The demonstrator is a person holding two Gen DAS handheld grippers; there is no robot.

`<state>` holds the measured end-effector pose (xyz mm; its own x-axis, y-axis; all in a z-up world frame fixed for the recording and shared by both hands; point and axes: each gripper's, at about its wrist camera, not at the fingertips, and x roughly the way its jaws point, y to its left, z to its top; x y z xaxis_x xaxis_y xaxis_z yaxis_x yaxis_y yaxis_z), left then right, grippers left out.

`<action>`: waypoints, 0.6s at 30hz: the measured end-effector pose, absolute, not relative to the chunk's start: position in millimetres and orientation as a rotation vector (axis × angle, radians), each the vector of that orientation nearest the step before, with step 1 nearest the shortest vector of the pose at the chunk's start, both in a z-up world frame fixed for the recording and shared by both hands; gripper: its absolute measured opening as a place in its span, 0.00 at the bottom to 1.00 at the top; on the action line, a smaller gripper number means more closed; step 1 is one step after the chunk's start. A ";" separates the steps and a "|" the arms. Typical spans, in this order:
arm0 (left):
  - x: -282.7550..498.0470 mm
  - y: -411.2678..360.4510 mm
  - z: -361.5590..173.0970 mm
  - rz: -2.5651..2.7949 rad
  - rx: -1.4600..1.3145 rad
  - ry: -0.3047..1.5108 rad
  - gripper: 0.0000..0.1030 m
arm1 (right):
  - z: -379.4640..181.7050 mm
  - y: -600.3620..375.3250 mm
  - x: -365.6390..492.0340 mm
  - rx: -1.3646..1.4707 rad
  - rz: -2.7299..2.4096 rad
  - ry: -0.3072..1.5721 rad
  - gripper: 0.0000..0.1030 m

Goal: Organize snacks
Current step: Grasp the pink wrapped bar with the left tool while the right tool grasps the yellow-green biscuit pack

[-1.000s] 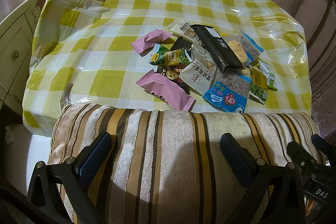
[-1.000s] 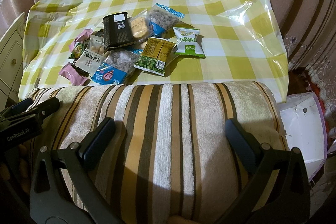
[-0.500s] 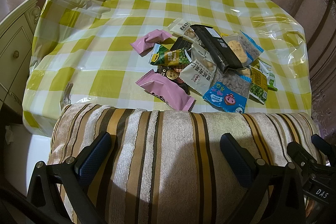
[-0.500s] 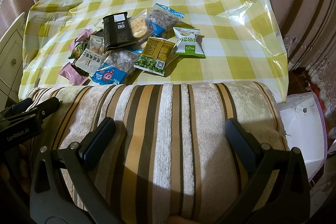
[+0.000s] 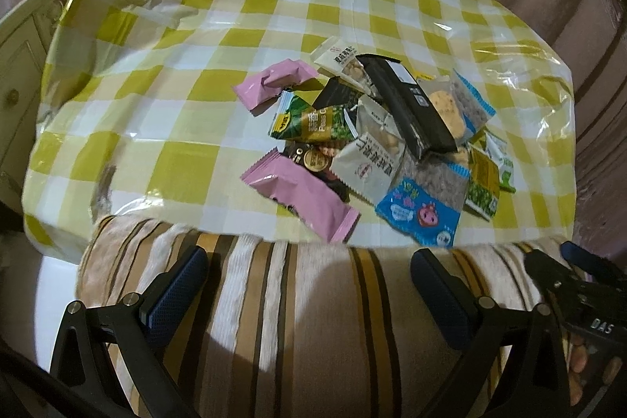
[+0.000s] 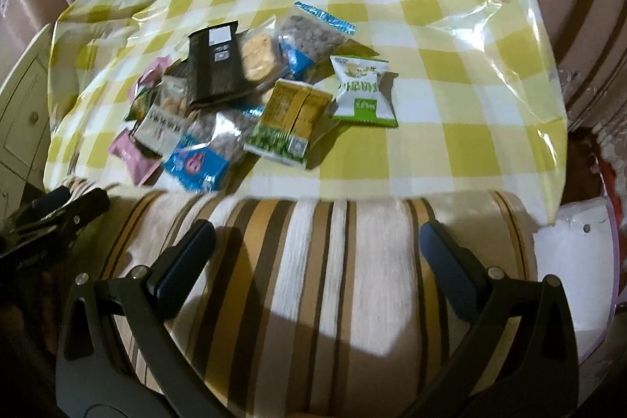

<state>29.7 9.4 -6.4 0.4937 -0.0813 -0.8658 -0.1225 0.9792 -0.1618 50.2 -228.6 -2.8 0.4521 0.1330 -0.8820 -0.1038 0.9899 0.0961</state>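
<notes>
Both grippers are hovering over the striped cushion point(image 6: 313, 285), the left gripper point(image 5: 309, 277) and the right gripper point(image 6: 317, 249) each spreading its fingers wide around nothing. The snack packets point(image 5: 376, 136) are lying heaped on the checked tablecloth point(image 5: 188, 38), just beyond the cushion's far edge.

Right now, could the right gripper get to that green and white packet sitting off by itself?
Probably yes: the right gripper is open above the striped cushion, and the green and white packet lies uncovered ahead.
</notes>
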 end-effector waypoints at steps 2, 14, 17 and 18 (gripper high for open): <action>38.3 12.5 -9.5 0.018 -0.244 1.066 1.00 | -5.5 -227.8 59.8 0.037 0.146 1.099 1.00; 85.7 24.4 -36.8 0.083 -0.370 1.163 0.81 | -31.1 -223.0 112.5 0.117 0.134 1.184 0.90; 95.3 22.5 -44.1 0.084 -0.370 1.187 0.56 | -33.2 -221.7 121.7 0.130 0.127 1.181 0.88; 97.4 21.5 -45.5 0.085 -0.368 1.183 0.56 | -33.9 -220.6 125.0 0.133 0.124 1.180 0.88</action>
